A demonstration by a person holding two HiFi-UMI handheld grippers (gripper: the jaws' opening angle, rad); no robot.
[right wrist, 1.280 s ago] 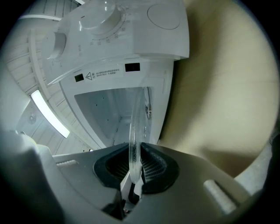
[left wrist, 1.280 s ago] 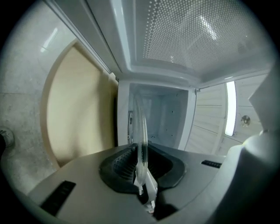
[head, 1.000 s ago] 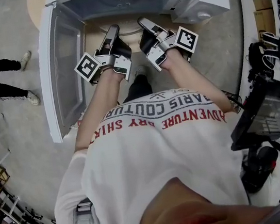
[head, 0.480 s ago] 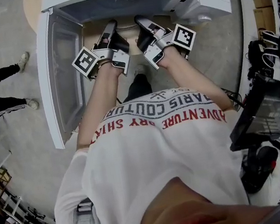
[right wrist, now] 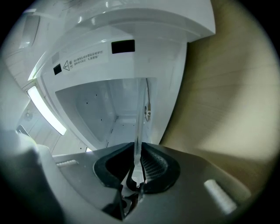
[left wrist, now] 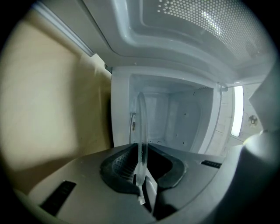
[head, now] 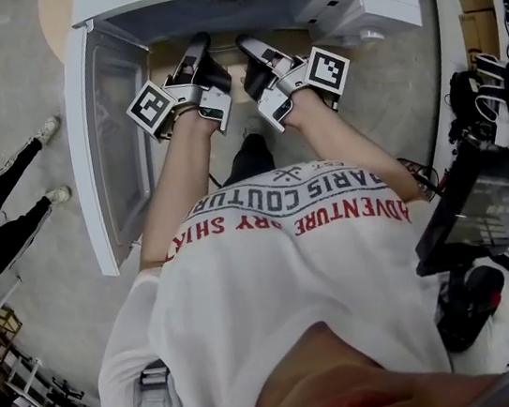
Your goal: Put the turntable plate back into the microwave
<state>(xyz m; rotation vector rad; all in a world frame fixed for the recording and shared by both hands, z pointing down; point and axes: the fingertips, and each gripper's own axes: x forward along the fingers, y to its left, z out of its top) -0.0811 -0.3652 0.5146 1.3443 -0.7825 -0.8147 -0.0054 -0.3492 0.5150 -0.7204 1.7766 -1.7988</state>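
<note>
Although it barely shows from overhead, the turntable plate (left wrist: 141, 118) is pinched edge-on by left gripper (head: 200, 43) and right gripper (head: 245, 45) jaws.

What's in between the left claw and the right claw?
The clear turntable plate. The left claw is shut on its rim in the left gripper view, and the right claw is shut on its rim in the right gripper view.

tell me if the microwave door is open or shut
Open: the white microwave's door is swung wide to the person's left, and both gripper views look straight into its white cavity.
</note>
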